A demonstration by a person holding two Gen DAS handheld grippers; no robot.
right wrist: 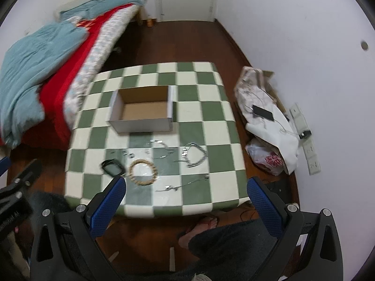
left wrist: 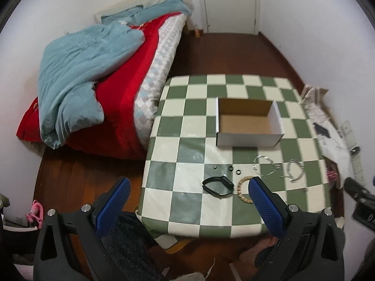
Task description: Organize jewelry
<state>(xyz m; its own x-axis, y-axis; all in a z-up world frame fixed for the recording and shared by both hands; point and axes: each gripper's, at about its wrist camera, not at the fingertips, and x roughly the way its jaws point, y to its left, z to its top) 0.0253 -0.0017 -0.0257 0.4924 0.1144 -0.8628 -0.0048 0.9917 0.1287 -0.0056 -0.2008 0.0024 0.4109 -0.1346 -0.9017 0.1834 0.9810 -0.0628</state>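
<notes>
An open, empty white cardboard box (left wrist: 248, 121) (right wrist: 143, 110) stands mid-table on the green-and-white checked cloth (left wrist: 187, 213) (right wrist: 211, 121). In front of it lie a black watch band (left wrist: 218, 185) (right wrist: 112, 167), a wooden bead bracelet (left wrist: 243, 190) (right wrist: 143, 172), small dark rings (left wrist: 234, 169), a silver chain (left wrist: 267, 164) (right wrist: 161, 148), a chunky silver bracelet (left wrist: 294, 169) (right wrist: 194, 154) and a thin chain (right wrist: 182, 185). My left gripper (left wrist: 189, 180) hovers open above the table's near-left edge. My right gripper (right wrist: 185, 179) hovers open above the front edge. Neither holds anything.
A bed with a blue blanket (left wrist: 77, 75) and red quilt (left wrist: 117, 107) stands against the table's left side. Bags (right wrist: 267, 157), a phone (right wrist: 263, 112) and power strips (right wrist: 304, 138) lie by the right wall. A sandalled foot (right wrist: 201, 227) rests under the front edge.
</notes>
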